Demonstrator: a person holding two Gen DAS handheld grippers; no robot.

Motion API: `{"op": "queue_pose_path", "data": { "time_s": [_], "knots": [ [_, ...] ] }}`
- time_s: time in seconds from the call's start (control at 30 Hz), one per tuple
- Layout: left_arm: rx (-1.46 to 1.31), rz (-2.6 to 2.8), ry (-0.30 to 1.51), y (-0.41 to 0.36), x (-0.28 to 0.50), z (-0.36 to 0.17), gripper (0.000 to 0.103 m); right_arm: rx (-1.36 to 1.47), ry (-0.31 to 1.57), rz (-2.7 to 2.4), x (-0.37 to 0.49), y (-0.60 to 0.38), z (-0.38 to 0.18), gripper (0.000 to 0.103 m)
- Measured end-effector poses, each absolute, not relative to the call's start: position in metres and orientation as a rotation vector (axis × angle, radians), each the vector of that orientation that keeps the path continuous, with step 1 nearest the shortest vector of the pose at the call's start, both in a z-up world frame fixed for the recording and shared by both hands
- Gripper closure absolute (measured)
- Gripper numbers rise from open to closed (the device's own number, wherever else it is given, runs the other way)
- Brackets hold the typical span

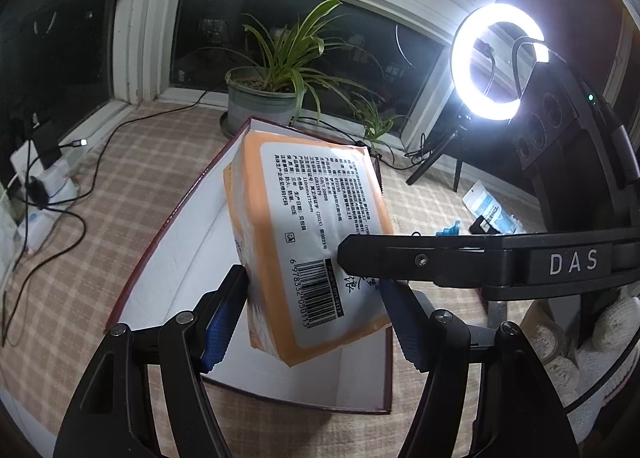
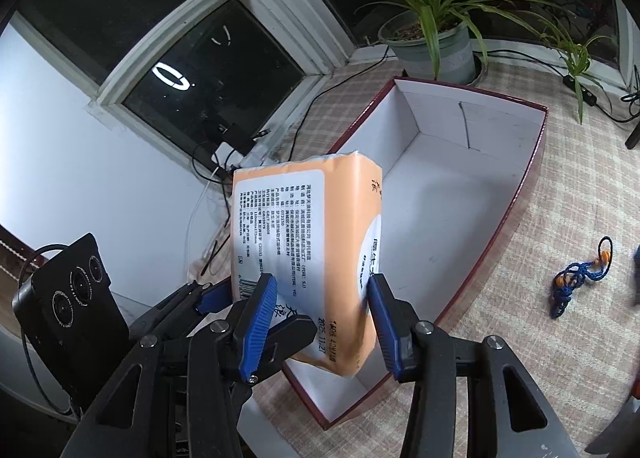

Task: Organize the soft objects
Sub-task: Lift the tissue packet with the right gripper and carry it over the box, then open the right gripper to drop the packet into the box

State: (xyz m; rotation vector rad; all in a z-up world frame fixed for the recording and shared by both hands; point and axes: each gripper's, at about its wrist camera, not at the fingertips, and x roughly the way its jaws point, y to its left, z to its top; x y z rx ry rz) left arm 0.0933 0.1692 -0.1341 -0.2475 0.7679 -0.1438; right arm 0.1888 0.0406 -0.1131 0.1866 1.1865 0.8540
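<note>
Both tools clamp the orange tissue pack [image 2: 316,258]: left tool [image 1: 314,310], right tool [image 2: 320,318]. Its long axis points away from them, above the open box [image 2: 460,186] at frame centre.

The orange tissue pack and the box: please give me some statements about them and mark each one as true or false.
1. Both grippers, left and right, grip the orange plastic-wrapped tissue pack. True.
2. The pack lies flat on the floor of the dark red cardboard box. False: it is held up over the box.
3. The box's inside is white. True.
4. A lid covers the box. False: it is open on top.
5. A potted green plant stands behind the box, by the window. True.
</note>
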Motion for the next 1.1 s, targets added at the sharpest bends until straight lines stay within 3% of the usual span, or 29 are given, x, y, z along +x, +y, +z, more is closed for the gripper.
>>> {"op": "queue_pose_path", "data": {
  "time_s": [0.17, 0.3, 0.67, 1.1],
  "knots": [
    [-0.203, -0.126, 0.769, 0.167, 0.094, -0.135, 0.034, 0.165, 1.149, 0.821, 0.188, 0.039, -0.108, 0.059],
    [-0.165, -0.096, 0.725, 0.165, 0.084, -0.126, 0.034, 0.135, 1.104, 0.793, 0.183, 0.036, -0.098, 0.05],
    [-0.071, -0.085, 0.543, 0.135, 0.045, -0.078, 0.031, 0.076, 0.995, 0.726, 0.157, -0.005, -0.069, 0.042],
    [-0.055, -0.104, 0.523, 0.061, 0.038, -0.062, 0.031, 0.1, 0.948, 0.602, 0.149, -0.123, -0.059, 0.041]
  ]
}}
